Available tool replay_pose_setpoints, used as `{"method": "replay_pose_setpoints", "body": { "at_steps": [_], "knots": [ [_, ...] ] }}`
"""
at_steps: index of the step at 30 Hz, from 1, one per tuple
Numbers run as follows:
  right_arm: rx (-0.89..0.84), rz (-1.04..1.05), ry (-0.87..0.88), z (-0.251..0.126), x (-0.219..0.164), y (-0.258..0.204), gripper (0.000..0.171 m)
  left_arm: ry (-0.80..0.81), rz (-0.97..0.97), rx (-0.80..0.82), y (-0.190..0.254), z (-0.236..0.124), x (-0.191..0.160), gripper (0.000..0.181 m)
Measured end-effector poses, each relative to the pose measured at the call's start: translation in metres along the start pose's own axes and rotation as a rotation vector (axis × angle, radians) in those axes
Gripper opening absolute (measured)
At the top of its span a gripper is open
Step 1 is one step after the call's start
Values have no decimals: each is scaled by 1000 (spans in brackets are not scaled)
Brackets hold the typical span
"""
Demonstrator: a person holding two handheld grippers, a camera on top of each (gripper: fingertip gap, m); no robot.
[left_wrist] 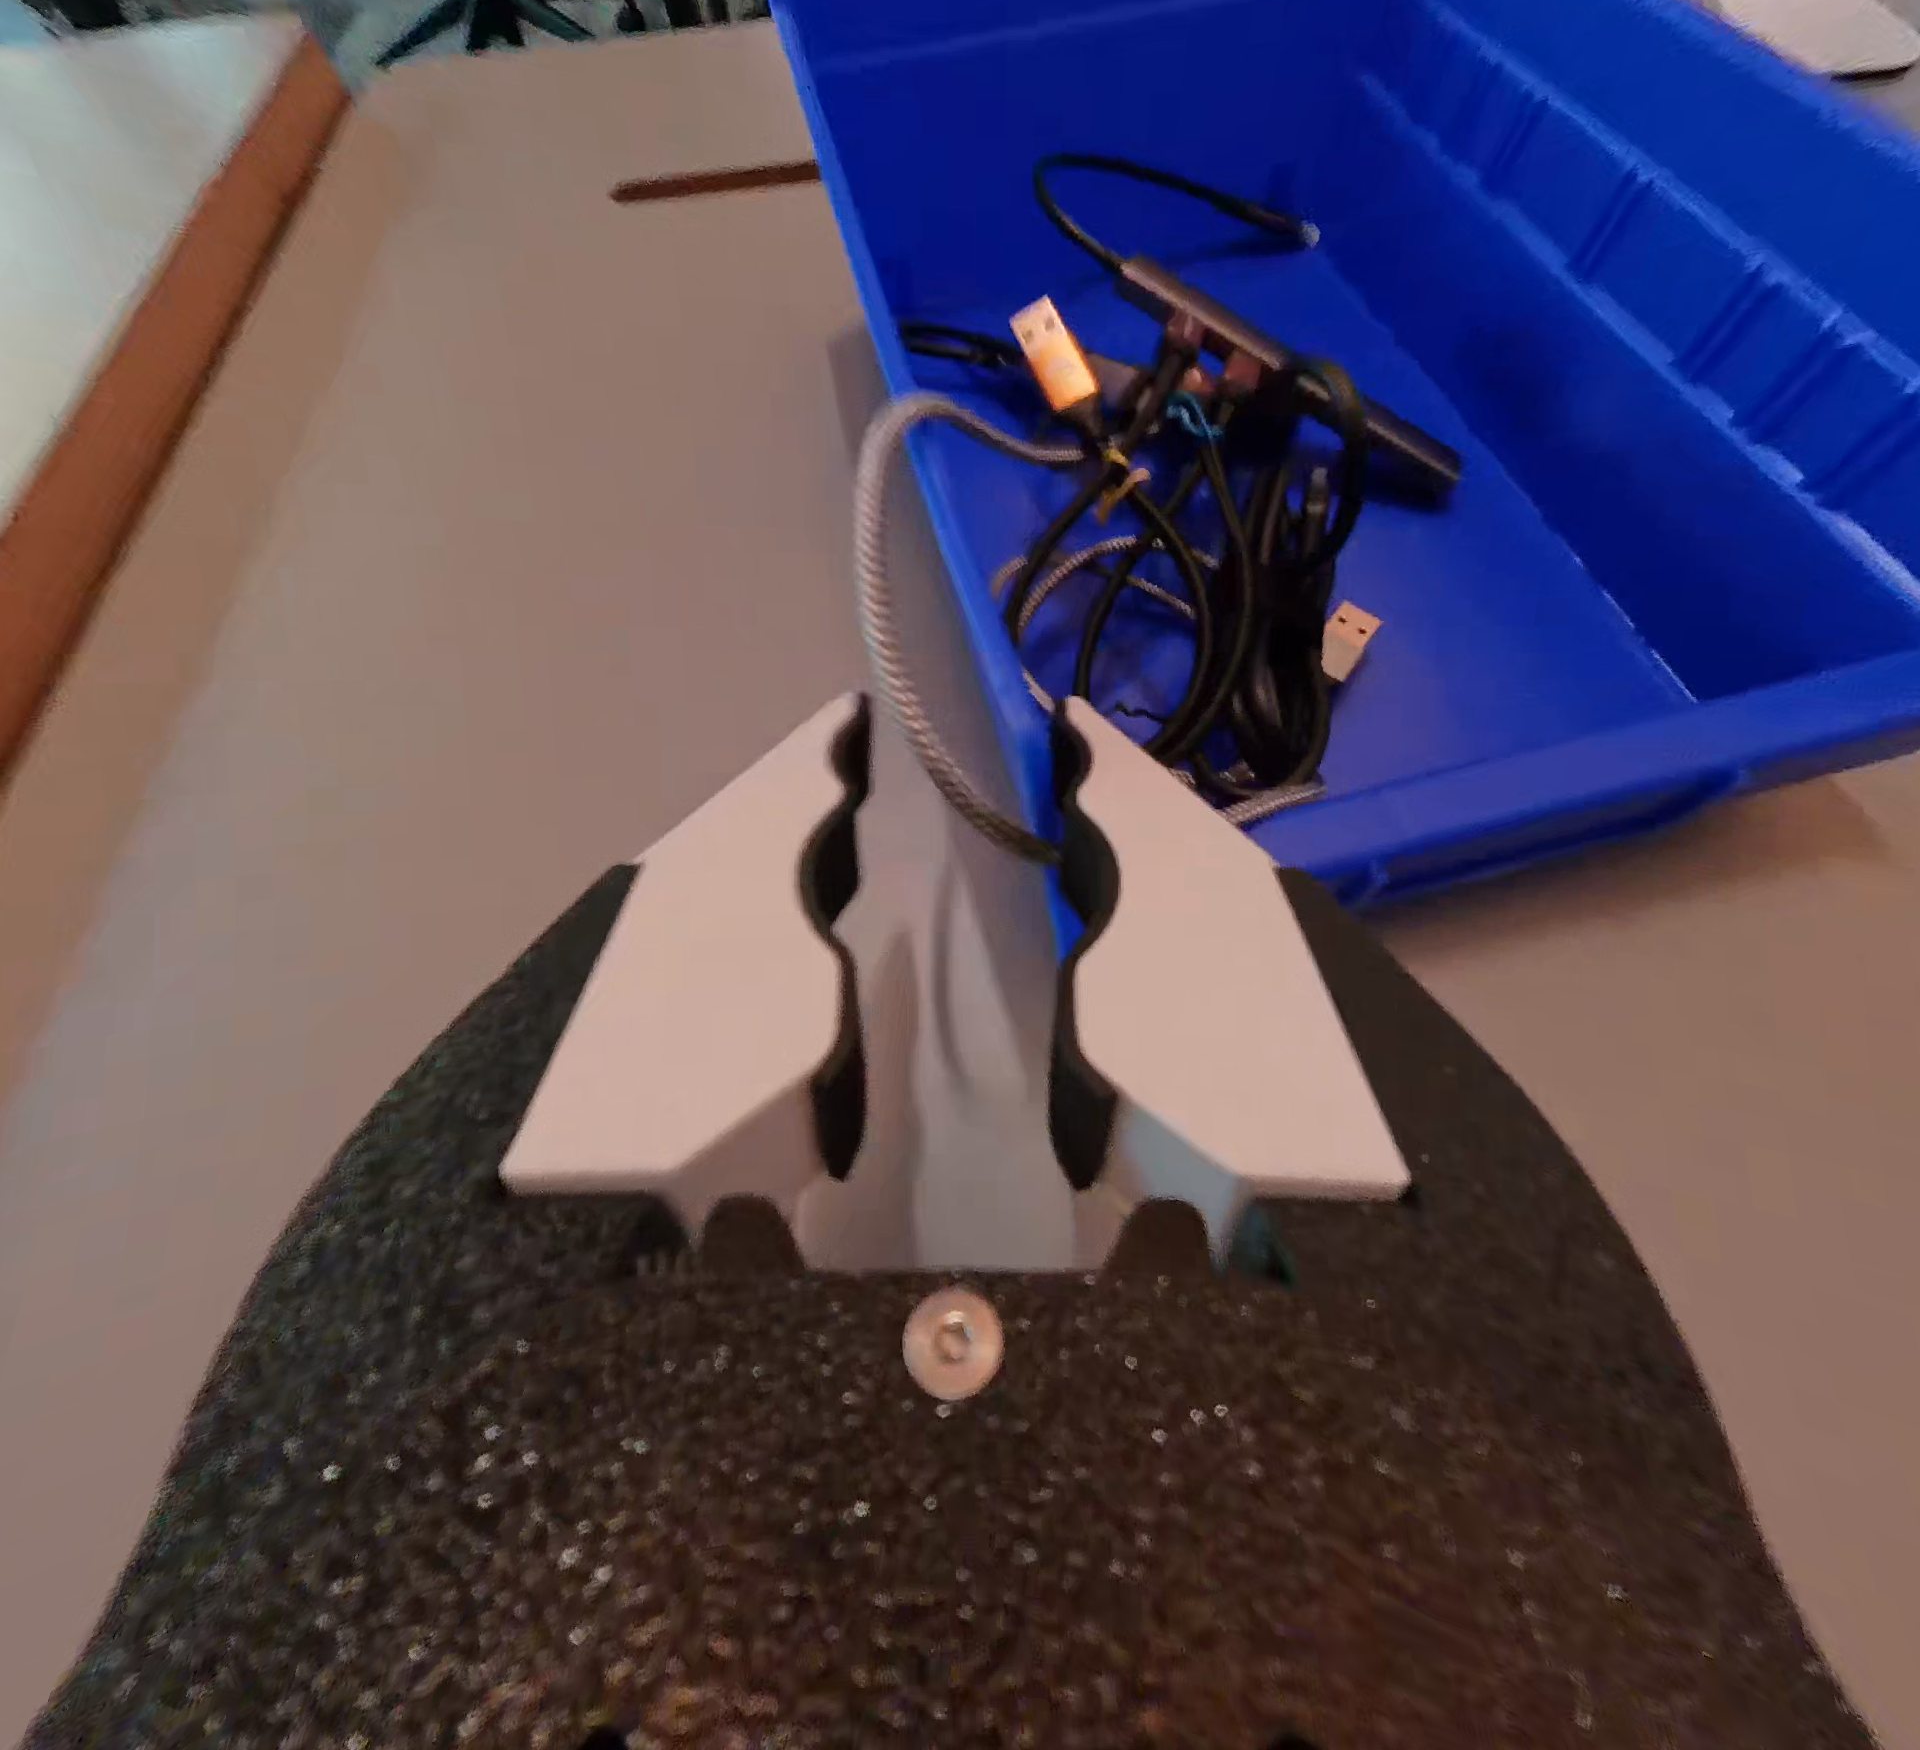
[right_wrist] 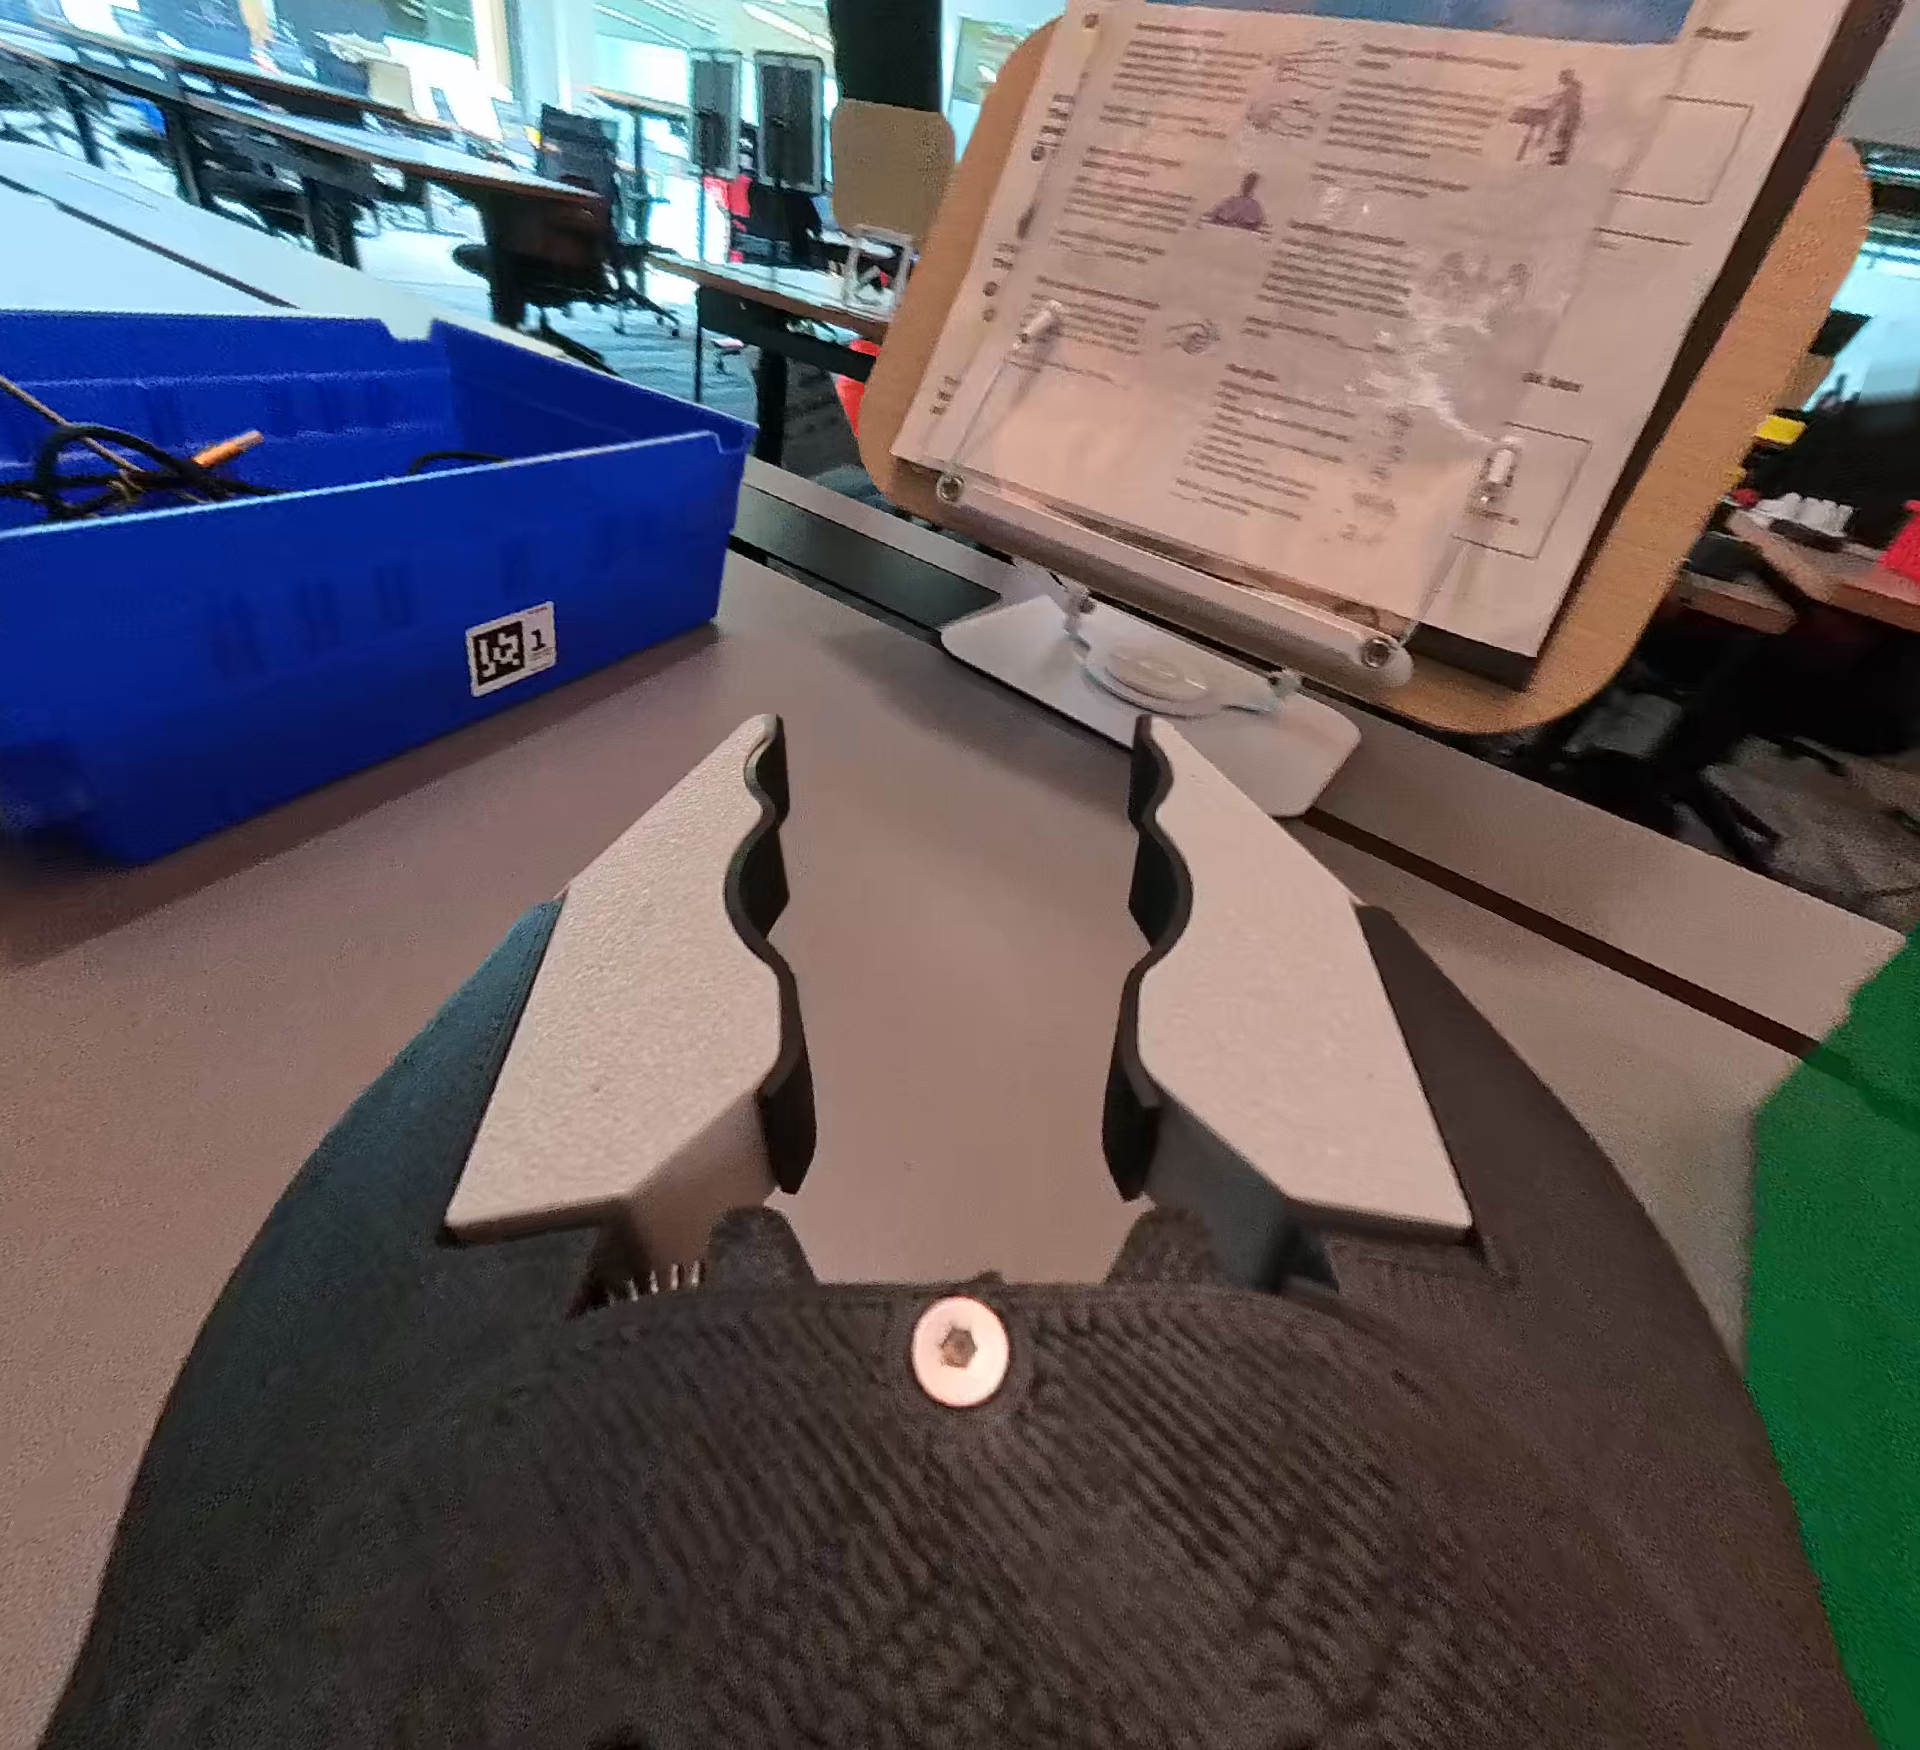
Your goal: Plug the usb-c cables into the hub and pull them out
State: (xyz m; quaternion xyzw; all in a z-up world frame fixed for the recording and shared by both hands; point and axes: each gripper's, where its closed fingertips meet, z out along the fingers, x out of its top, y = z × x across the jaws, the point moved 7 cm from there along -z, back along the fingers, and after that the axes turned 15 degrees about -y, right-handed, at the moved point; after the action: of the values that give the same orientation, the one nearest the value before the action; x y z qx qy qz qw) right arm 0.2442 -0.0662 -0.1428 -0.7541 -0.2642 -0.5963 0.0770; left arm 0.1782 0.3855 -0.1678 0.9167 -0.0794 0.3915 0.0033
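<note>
Bare table left of blue bin; tangled cables crowd its near end

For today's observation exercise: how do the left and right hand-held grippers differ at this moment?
The left hand-held gripper points at the blue bin, with a braided grey cable arching between its fingers; the right hand-held gripper frames only bare table. The right one gapes wider. Both are open, with grey fingers.

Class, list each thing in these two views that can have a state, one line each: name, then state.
left gripper: open, braided cable between its fingers.
right gripper: open, empty.
hub: in blue bin, cables plugged in.
orange-tipped plug: unplugged.
braided cable: draped over bin wall.
</note>
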Motion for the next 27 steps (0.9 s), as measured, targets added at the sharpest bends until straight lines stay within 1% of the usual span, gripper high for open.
{"method": "replay_pose_setpoints", "body": {
  "at_steps": [2,4,5,7,9,11,12,14,15,16,17,18,19,20,22,25,27],
  "knots": [
    [10,13,41,-1,-4,1,67,59,16,41,-5,-27,16,36],
    [2,42,69,-5,-5,2,67,161,82,71,5,-54,39,41],
    [5,39,74,-8,-4,1,67,180,145,71,14,-60,52,38],
    [0,-9,77,-10,-7,-1,67,132,355,36,43,-58,77,41],
    [-3,-44,57,-11,-12,-2,69,32,648,-5,77,-39,98,52],
    [15,-46,61,-12,-13,-3,71,-107,957,-84,108,-9,107,68],
    [29,-43,68,-12,-14,-3,71,-175,1085,-110,118,8,109,70],
    [58,-53,67,-13,-15,-6,71,-366,1307,-150,126,42,109,71],
    [71,-64,60,-13,-16,-8,71,-457,1382,-173,127,57,108,70],
    [83,-78,51,-13,-17,-9,71,-546,1438,-202,125,70,107,65],
    [93,-97,43,-12,-18,-10,71,-615,1484,-228,123,82,106,61],
    [100,-115,33,-12,-19,-12,71,-633,1512,-215,121,93,111,62],
    [101,-126,23,-11,-20,-12,71,-631,1510,-192,119,104,116,61],
    [101,-130,16,-11,-21,-12,71,-645,1489,-216,119,110,119,57],
    [112,-133,16,-10,-22,-13,71,-662,1452,-299,121,120,120,56],
    [123,-129,21,-10,-21,-14,71,-686,1439,-288,117,133,118,49],
    [118,-136,23,-11,-20,-14,71,-675,1437,-269,114,139,115,33]
  ]
}}
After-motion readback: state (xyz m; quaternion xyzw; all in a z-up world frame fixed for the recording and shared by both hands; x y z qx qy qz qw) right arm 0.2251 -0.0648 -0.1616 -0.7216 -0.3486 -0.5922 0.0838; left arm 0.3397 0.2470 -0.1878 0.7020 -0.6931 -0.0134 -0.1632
